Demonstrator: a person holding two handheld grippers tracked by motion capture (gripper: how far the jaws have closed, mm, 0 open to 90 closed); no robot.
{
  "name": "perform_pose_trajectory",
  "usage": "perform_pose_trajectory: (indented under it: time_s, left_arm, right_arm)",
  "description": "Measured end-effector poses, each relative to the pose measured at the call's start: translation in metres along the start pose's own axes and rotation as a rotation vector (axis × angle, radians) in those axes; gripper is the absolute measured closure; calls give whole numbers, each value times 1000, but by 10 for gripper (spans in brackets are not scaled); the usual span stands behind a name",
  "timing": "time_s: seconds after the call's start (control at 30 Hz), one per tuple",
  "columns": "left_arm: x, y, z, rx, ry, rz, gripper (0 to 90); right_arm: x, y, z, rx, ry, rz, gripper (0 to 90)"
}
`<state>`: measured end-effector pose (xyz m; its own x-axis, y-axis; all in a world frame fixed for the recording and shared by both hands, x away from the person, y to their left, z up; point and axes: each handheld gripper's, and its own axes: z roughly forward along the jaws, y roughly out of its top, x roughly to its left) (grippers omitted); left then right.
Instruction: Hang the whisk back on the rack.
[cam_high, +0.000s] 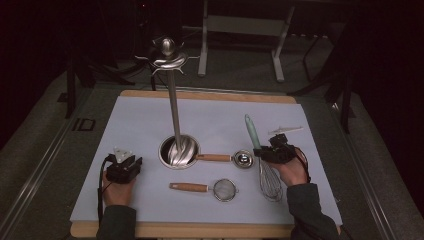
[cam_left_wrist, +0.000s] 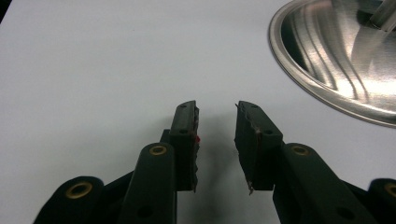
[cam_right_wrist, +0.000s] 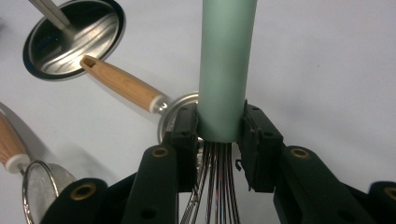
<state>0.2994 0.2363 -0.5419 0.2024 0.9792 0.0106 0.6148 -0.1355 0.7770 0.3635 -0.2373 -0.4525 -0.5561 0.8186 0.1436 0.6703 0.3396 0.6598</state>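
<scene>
Right tongs (cam_right_wrist: 219, 135) clamped on the whisk (cam_high: 261, 156) where its mint handle meets the wires, handle pointing away up the counter (cam_high: 140, 120), wire end toward the person, right hand (cam_high: 292, 170) palm inward, left tongs (cam_left_wrist: 217, 140) apart and empty beside the steel stand base (cam_left_wrist: 336, 56)

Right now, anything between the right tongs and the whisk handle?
No. The right tongs already clamp the whisk at the base of its mint-green handle, just above the wires, pads on both sides. The measuring spoon lies just beside it on the mat, to the left in the high view.
</scene>
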Motion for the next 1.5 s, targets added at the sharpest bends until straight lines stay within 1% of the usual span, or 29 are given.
perform_pose_trajectory:
  time_s: [0.13, 0.27, 0.47, 0.63, 0.83, 0.9, 1.0, 1.1, 1.23, 1.37, 1.5]
  left_arm:
    - [0, 0, 0, -1, 2, 7, 693]
    - [-1, 0, -1, -11, 3, 6, 698]
    - [-1, -1, -2, -17, 1, 5, 697]
    - [-1, -1, -2, -21, 2, 3, 698]
    - [-1, -1, -2, -21, 1, 5, 698]
    - [0, -1, -2, -25, 1, 0, 698]
    - [0, -1, -3, -30, -3, -9, 697]
    - [0, -1, -3, -28, -3, -6, 698]
    - [1, -1, -3, -27, -3, -5, 697]
    - [0, -1, -2, -29, -2, -5, 697]
    - [0, -1, -2, -29, -1, -2, 697]
  right_arm:
    - [6, 2, -2, -19, 12, -14, 693]
    - [13, 5, -7, -53, 33, -32, 693]
    - [28, 9, -13, -97, 67, -82, 693]
    - [34, 11, -14, -109, 85, -111, 693]
    - [42, 14, -15, -138, 103, -138, 694]
    - [44, 15, -15, -149, 101, -148, 693]
    - [46, 18, -17, -163, 106, -148, 694]
    - [50, 19, -18, -182, 111, -161, 694]
    - [56, 21, -20, -217, 109, -209, 695]
    - [61, 25, -22, -233, 105, -236, 695]
    - [65, 31, -22, -238, 98, -262, 695]
